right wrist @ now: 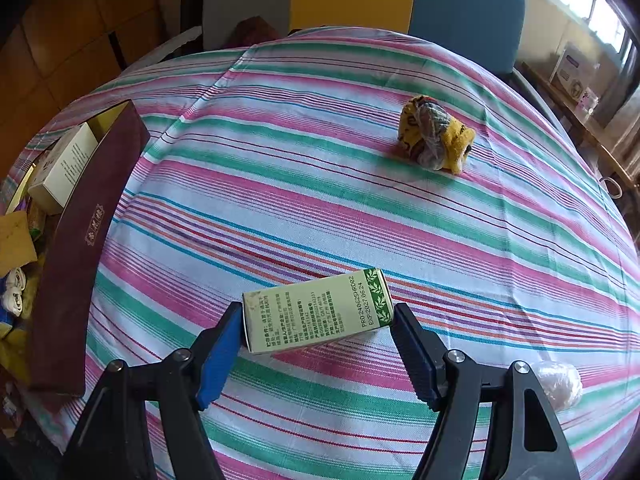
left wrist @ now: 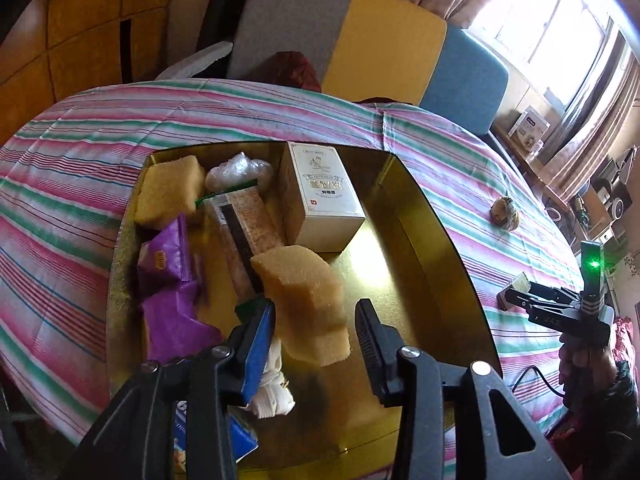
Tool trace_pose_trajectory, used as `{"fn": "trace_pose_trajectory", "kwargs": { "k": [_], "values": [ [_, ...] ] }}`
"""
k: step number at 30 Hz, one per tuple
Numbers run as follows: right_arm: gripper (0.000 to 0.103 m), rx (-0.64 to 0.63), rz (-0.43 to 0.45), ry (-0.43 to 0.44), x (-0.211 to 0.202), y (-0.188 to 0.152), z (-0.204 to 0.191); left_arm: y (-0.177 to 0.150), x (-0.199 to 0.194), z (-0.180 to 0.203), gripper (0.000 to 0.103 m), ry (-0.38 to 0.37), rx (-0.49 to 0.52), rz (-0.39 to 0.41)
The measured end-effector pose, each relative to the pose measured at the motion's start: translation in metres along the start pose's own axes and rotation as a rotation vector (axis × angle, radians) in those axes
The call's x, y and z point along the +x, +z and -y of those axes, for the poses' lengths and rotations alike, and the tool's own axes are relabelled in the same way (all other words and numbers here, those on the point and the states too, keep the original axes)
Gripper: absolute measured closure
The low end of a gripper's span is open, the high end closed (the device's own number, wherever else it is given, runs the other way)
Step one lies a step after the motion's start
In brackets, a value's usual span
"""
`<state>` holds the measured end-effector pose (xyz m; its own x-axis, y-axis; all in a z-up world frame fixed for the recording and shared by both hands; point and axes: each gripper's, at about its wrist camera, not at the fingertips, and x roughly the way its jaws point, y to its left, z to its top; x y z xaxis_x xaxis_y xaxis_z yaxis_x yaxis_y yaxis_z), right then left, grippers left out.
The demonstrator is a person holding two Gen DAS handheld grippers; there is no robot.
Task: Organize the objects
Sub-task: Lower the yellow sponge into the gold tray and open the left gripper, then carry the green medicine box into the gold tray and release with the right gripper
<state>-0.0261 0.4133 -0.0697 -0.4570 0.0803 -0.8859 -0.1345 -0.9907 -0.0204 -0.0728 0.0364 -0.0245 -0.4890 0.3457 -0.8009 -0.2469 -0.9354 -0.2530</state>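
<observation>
Right gripper (right wrist: pixel 318 326) around green box (right wrist: pixel 316 314)

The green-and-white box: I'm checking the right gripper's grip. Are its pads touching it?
Touching. The right wrist view shows the green-and-white box spanning the right gripper, each end butted against a pad with no gap.

The left tool (left wrist: pixel 316 332) points steeply down, its jaws parted with a gap on either side of the sponge (left wrist: pixel 304 284) between them. The right tool (right wrist: pixel 318 334) also tilts down, jaws closed on the ends of a green-printed box (right wrist: pixel 316 312), a hand (left wrist: pixel 580 364) gripping its handle.
</observation>
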Motion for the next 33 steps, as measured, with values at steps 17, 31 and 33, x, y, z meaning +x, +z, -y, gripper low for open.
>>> {"fn": "trace_pose_trajectory", "kwargs": {
  "k": [17, 31, 33],
  "values": [
    [0.03, -0.068, 0.216, 0.204, -0.091, 0.015, -0.072, -0.01, -0.04, -0.03, 0.06, 0.049, -0.045, 0.092],
    [0.029, -0.373, 0.042, 0.334, -0.06, -0.004, -0.253, -0.019, -0.056, -0.043, 0.06, 0.073, -0.046, 0.145],
    [0.029, -0.369, 0.012, 0.319, -0.047, -0.006, -0.263, -0.021, -0.055, -0.047, 0.06, 0.071, -0.055, 0.142]
  ]
}}
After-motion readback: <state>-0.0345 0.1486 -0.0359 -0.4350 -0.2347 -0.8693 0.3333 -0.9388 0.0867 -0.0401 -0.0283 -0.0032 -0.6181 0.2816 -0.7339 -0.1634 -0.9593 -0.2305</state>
